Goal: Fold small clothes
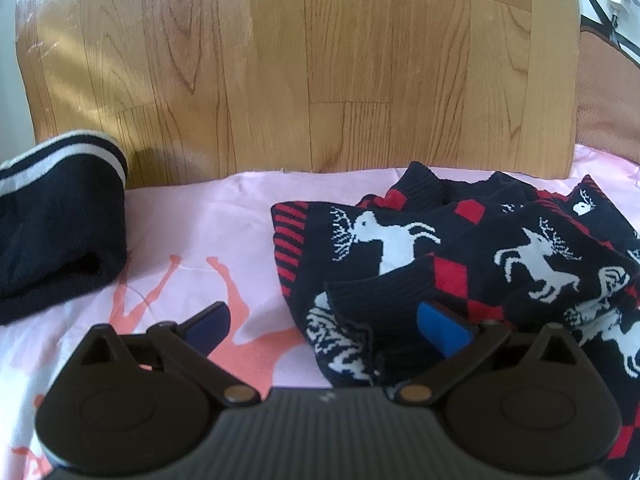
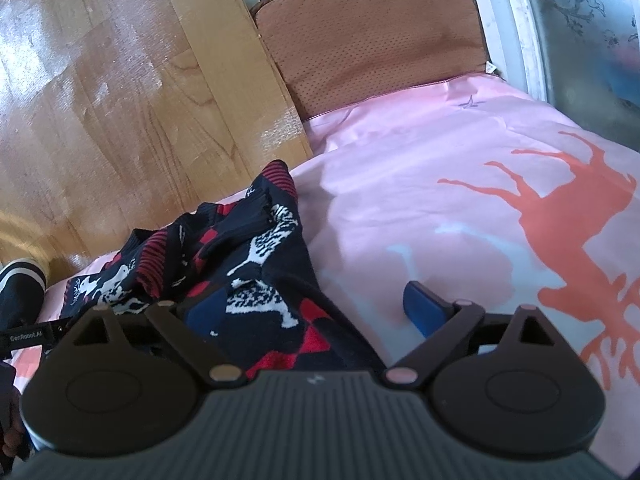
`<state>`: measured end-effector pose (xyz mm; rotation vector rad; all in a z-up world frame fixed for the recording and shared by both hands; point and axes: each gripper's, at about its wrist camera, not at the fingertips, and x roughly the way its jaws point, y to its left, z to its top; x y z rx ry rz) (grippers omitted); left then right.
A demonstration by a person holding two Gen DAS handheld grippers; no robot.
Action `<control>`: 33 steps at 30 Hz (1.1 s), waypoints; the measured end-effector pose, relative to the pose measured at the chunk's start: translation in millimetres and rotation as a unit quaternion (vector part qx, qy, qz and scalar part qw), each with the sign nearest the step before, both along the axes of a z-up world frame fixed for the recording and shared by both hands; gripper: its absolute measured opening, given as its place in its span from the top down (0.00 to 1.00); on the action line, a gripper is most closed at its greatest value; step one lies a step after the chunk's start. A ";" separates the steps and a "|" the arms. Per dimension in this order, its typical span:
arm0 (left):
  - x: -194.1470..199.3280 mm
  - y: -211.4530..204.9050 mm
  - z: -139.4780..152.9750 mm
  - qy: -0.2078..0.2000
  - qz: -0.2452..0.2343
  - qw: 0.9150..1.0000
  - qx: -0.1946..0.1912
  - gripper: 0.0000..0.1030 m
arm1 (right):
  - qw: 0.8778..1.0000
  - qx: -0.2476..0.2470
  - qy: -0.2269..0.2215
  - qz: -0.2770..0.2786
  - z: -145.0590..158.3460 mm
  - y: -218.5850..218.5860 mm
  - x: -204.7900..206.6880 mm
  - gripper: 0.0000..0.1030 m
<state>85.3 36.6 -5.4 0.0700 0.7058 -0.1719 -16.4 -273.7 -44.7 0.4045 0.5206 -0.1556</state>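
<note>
Both my left gripper and right gripper stood wide apart over the crumpled reindeer sweater; spreading it flat seemingly came next, needing hem grips.

This is looking like a bedroom in a home: a pink bedsheet printed with coral deer is covering a bed, a brown mesh cushion is leaning at its head, and a wood-grain floor is showing beyond the edge. Knitted clothes, a reindeer-patterned sweater and a folded navy striped garment, are lying on the sheet.
</note>
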 end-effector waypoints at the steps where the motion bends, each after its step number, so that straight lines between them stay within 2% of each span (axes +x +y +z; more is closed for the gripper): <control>1: 0.6 0.7 -0.3 0.003 0.001 1.000 -0.003 0.00 | 1.000 0.000 0.000 0.000 0.0 -0.1 0.1 0.06; 6: 3.2 3.3 -1.6 0.013 0.002 1.000 -0.015 0.00 | 1.000 0.005 -0.004 0.001 0.0 -1.3 -0.6 0.06; 9: 6.8 9.1 -2.8 0.027 0.004 0.999 -0.036 0.00 | 1.000 0.011 -0.007 0.002 -0.1 -2.6 -1.4 0.06; 17: 6.0 7.2 -2.0 0.028 0.004 0.999 -0.030 0.00 | 0.999 0.027 -0.016 0.017 0.1 -4.5 -3.0 0.06; 20: -1.6 9.1 0.9 0.023 0.020 0.999 -0.025 0.00 | 0.999 0.032 -0.017 0.026 0.1 -4.4 -2.8 0.06; 22: -20.7 15.4 7.6 0.001 0.045 0.999 -0.016 0.00 | 0.999 0.035 -0.018 0.029 0.1 -4.7 -2.8 0.06; 24: -52.7 29.7 18.5 -0.036 0.052 0.997 -0.032 0.00 | 0.999 0.037 -0.019 0.030 0.3 -5.3 -3.2 0.06; 27: -102.9 57.2 33.8 -0.055 0.023 0.996 -0.068 0.00 | 0.999 0.035 -0.018 0.033 0.4 -4.4 -2.7 0.06; 31: -163.4 89.8 43.3 -0.073 -0.025 0.996 -0.051 0.00 | 0.999 0.030 -0.016 0.036 0.5 -2.8 -2.8 0.06; 33: -190.3 103.2 42.8 -0.070 -0.048 0.995 -0.051 0.00 | 0.999 0.029 -0.016 0.036 0.6 -2.5 -2.9 0.06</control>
